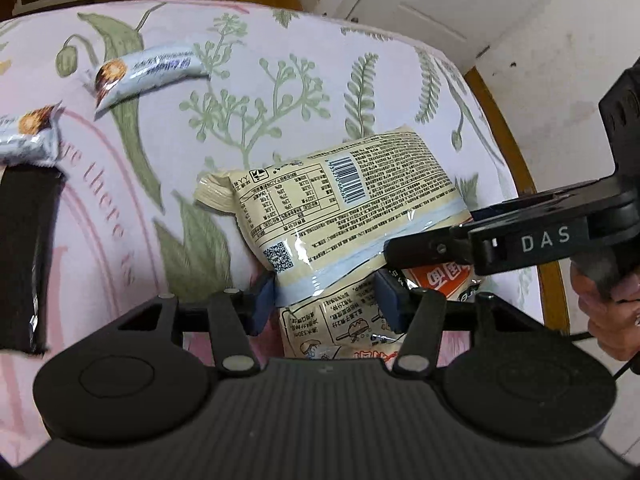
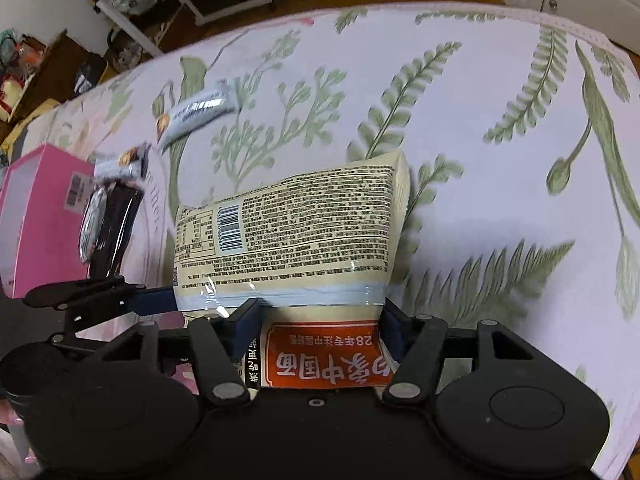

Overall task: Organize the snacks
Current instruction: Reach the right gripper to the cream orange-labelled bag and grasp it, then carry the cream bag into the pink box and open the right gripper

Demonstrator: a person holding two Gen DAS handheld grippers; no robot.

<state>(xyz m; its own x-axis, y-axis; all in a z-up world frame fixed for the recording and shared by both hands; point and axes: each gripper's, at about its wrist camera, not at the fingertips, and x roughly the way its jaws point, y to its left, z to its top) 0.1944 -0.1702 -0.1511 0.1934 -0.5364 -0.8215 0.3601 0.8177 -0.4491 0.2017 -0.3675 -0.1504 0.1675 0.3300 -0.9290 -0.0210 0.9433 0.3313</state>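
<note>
noodle packet (image 1: 344, 208) on tablecloth (image 1: 400, 80) | snack bar (image 1: 148, 70) behind-left | box (image 2: 36, 200) far left

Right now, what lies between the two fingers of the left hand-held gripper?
The cream noodle packet lies between the fingers of the left hand-held gripper, its lower edge in the gap, resting on a second packet. The left wrist view shows this.

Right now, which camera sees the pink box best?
The right wrist view: the pink box sits at the left edge beyond the tablecloth, with its top and label showing. The left wrist view doesn't show it at all.
</note>
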